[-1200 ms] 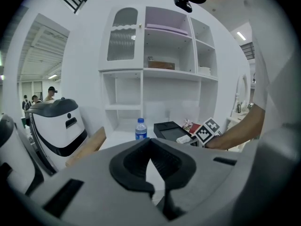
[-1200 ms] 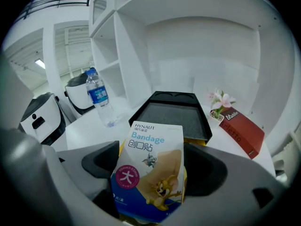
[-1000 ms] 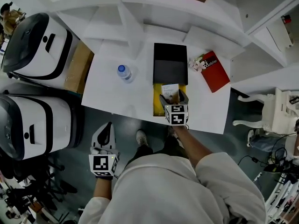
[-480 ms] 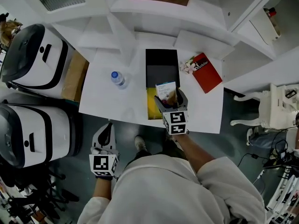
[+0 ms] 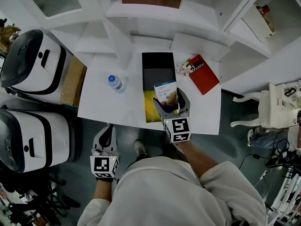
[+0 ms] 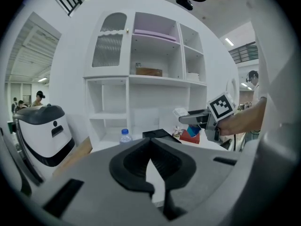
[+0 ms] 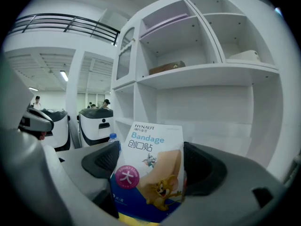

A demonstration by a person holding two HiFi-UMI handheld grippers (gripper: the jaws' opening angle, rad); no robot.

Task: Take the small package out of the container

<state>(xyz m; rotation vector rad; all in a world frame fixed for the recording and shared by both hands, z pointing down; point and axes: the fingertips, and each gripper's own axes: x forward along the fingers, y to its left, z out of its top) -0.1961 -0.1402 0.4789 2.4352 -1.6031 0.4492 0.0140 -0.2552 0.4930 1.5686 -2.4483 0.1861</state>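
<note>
My right gripper [image 5: 169, 105] is shut on a small bandage package [image 5: 165, 92], white and blue with a cartoon print, held upright above the open box [image 5: 158, 86]. That box has a black far part and a yellow near part [image 5: 148, 108]. In the right gripper view the bandage package [image 7: 150, 171] fills the space between the two dark fingers [image 7: 102, 160]. My left gripper [image 5: 105, 136] hangs below the table's near edge, away from the box, jaws closed with nothing in them. In the left gripper view the right gripper [image 6: 195, 119] shows over the table with the package.
On the white table [image 5: 103, 102] stand a water bottle [image 5: 114, 83] left of the box and a red booklet [image 5: 202, 74] with a small flower to the right. White shelves rise behind. Two large white machines [image 5: 33, 55] stand at left, a white chair [image 5: 277, 107] at right.
My right gripper has lifted the bandage package up out of the yellow part of the box. The view has shifted slightly. The left gripper has stayed where it was.
</note>
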